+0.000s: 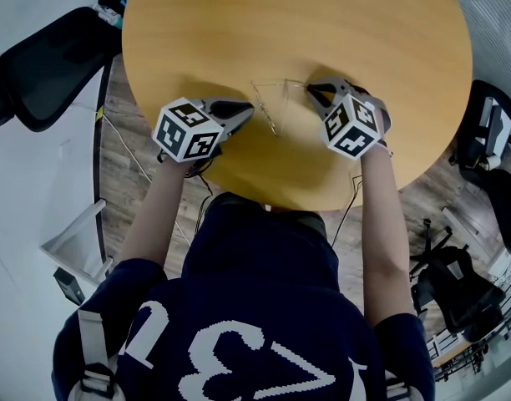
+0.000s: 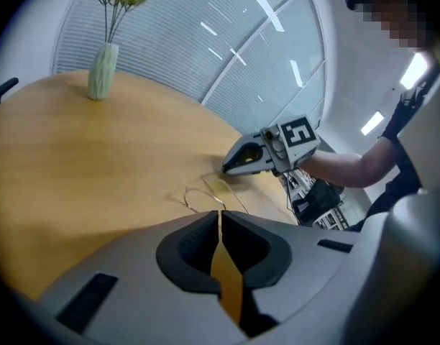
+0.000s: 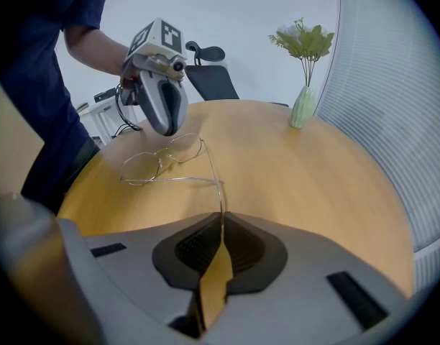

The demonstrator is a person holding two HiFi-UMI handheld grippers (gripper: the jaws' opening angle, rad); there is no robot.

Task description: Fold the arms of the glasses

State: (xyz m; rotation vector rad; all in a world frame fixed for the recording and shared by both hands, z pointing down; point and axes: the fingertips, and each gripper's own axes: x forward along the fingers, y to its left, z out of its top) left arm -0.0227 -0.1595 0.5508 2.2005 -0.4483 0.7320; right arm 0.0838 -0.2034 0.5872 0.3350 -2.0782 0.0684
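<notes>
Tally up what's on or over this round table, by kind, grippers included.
Glasses: 1
Vase: 1
Grippers: 2, the left gripper and the right gripper
Total: 4

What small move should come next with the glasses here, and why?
Probably nudge the left gripper, fingers shut and empty, sideways against the free arm to swing it toward the lenses. The right gripper is shut on the glasses at a thin wire part, steadying them, while the free arm sticks out from the frame.
</notes>
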